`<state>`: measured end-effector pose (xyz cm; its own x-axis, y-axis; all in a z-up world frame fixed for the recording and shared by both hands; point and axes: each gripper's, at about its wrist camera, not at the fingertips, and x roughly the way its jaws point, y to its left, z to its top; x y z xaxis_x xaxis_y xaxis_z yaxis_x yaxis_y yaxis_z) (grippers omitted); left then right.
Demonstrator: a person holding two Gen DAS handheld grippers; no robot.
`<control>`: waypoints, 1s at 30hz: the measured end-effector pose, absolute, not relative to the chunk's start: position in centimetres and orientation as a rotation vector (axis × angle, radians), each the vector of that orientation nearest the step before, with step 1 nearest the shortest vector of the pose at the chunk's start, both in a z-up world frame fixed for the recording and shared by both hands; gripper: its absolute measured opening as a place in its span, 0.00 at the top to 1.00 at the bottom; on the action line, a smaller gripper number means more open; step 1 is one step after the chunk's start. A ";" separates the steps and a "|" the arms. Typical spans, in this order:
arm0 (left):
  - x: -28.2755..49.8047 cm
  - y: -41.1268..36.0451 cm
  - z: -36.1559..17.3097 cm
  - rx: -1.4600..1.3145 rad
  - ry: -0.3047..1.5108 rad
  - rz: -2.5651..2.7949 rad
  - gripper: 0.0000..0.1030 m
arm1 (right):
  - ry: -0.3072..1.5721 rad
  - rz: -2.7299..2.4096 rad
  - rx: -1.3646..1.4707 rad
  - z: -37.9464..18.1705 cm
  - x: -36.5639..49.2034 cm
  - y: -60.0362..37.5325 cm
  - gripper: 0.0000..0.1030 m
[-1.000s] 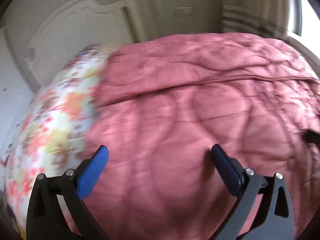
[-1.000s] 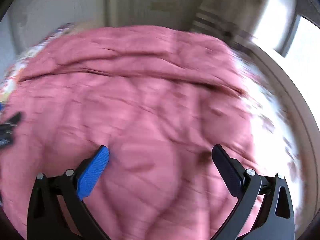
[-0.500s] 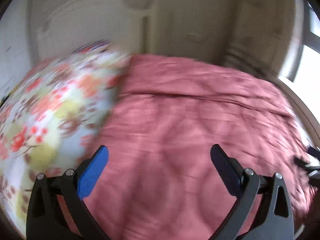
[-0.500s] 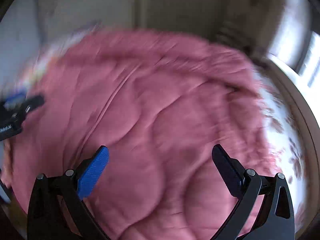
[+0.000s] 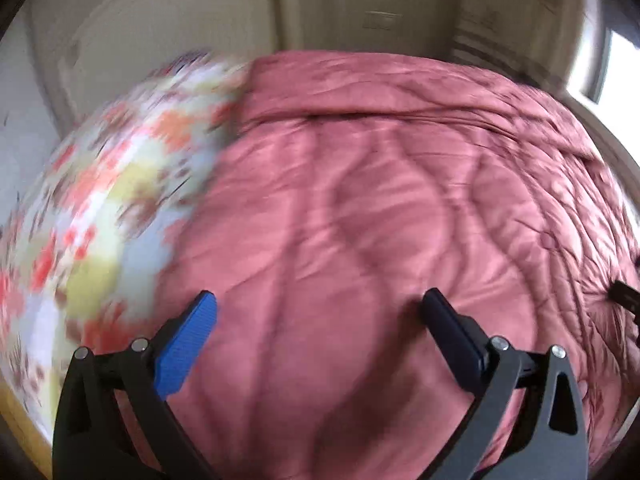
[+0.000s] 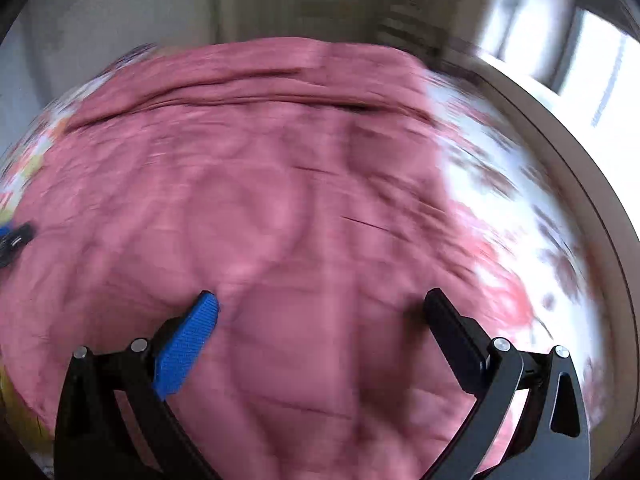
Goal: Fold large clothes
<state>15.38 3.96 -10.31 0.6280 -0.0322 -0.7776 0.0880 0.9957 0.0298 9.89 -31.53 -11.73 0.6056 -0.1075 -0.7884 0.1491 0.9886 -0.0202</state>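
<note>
The pink quilted comforter (image 5: 380, 220) lies spread over the bed ahead of and beneath both tools, with one fold line running across its far part, so a first fold seems done and the bulk of the folding looks left to do. The left gripper (image 5: 320, 316) hovers above the quilt with its jaws wide apart and nothing between them; the floral bedsheet (image 5: 100, 200) shows off to its left. The right gripper (image 6: 322, 314) also stands spread and empty over the pink fabric, with the same floral sheet uncovered to its right. Each tool's tip peeks in at the edge of the other's view. No edge or corner is gripped yet; both views are blurred.
</note>
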 end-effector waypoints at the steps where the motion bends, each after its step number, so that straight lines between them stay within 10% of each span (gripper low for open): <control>1: 15.2 5.4 -10.7 0.027 0.905 -0.046 0.02 | 0.909 -0.162 0.087 -12.1 9.5 -32.7 0.04; 14: 9.9 0.1 -8.4 0.161 0.780 -0.221 0.02 | 0.854 0.056 -0.150 -12.3 5.8 -22.7 0.04; 30: 7.6 6.8 -11.3 0.101 0.834 -0.113 0.02 | 0.817 -0.057 0.109 -13.1 -0.2 -34.0 0.04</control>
